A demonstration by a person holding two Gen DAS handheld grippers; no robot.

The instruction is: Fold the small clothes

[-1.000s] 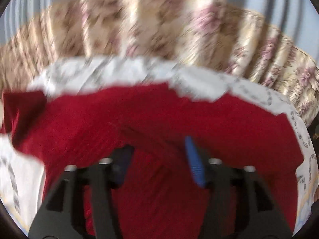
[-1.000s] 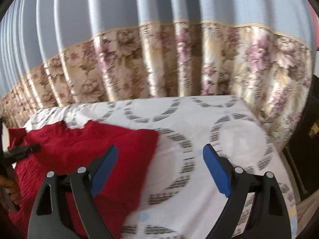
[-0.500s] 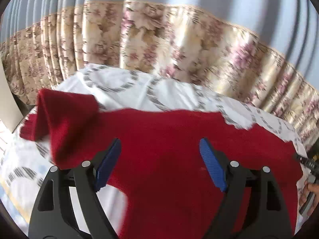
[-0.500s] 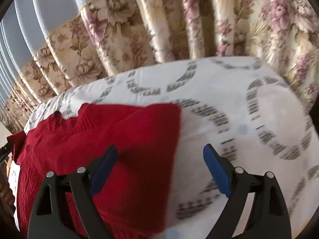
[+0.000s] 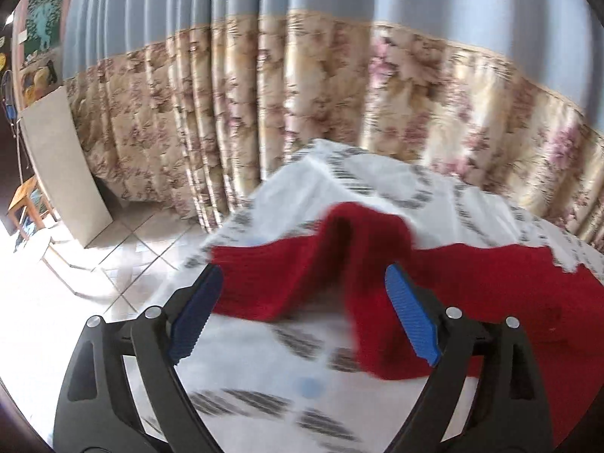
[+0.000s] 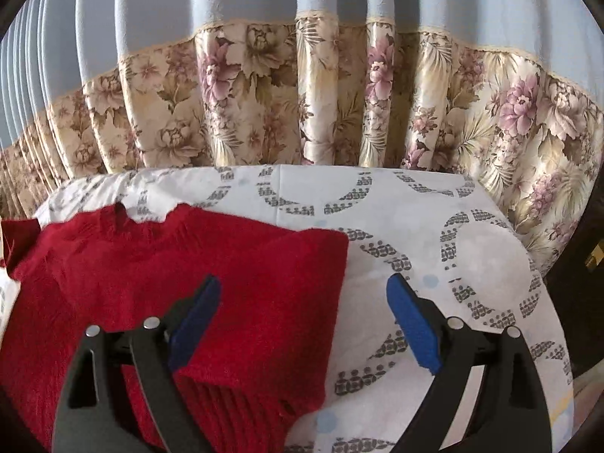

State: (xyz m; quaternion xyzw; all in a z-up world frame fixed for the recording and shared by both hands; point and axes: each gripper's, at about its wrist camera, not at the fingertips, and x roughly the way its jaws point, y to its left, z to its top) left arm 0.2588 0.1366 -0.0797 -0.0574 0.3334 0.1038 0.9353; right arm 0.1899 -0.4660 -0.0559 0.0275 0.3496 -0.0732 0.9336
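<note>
Red knit sweater (image 6: 181,275) lies on patterned sheet (image 6: 434,234), right side folded in, left sleeve (image 5: 358,249) humped up loose. Left gripper (image 5: 302,313) jaws opening, nothing pinched, sleeve ahead between them; right gripper (image 6: 302,321) wide apart, empty. Risks: thick sleeve bunches or springs back; a bite snags the sheet too.

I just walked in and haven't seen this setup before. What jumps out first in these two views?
The red sweater dominates, spread on the white patterned sheet, one sleeve humped up in the left wrist view. Both grippers hover over it holding nothing; the left gripper is opening, the right gripper is open. Behind the bed hangs a floral curtain.
</note>
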